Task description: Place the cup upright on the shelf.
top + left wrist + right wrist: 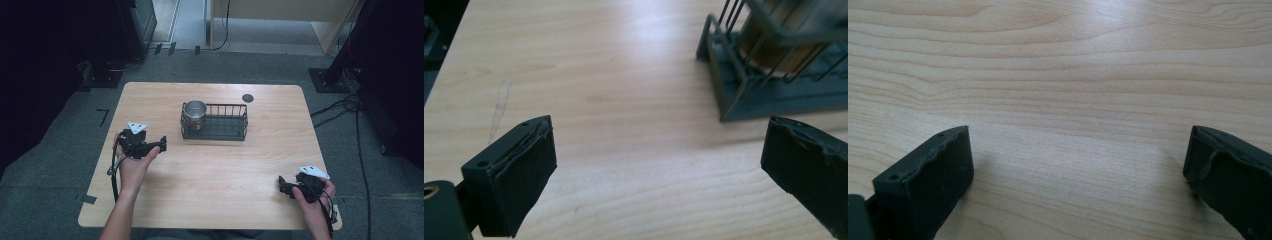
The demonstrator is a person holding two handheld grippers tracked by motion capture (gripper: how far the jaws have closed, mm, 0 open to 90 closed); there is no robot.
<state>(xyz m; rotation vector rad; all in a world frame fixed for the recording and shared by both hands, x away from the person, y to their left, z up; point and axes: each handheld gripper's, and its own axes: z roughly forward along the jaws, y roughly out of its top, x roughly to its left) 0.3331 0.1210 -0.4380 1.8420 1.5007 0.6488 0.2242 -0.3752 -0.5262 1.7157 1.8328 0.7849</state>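
A shiny metal cup (195,114) stands upright in the left end of a dark wire basket (225,129) at the table's middle back. In the left gripper view the cup (784,45) and the basket's corner (729,95) lie ahead to the right. My left gripper (161,144) is held at the table's left, a short way left of the basket, open with nothing between its jaws (659,160). My right gripper (282,186) rests near the front right corner, open over bare wood (1078,165).
The light wooden table (215,185) has a small dark round mark (247,98) at the back, right of centre. Cables (345,107) and dark stands sit on the grey floor around the table.
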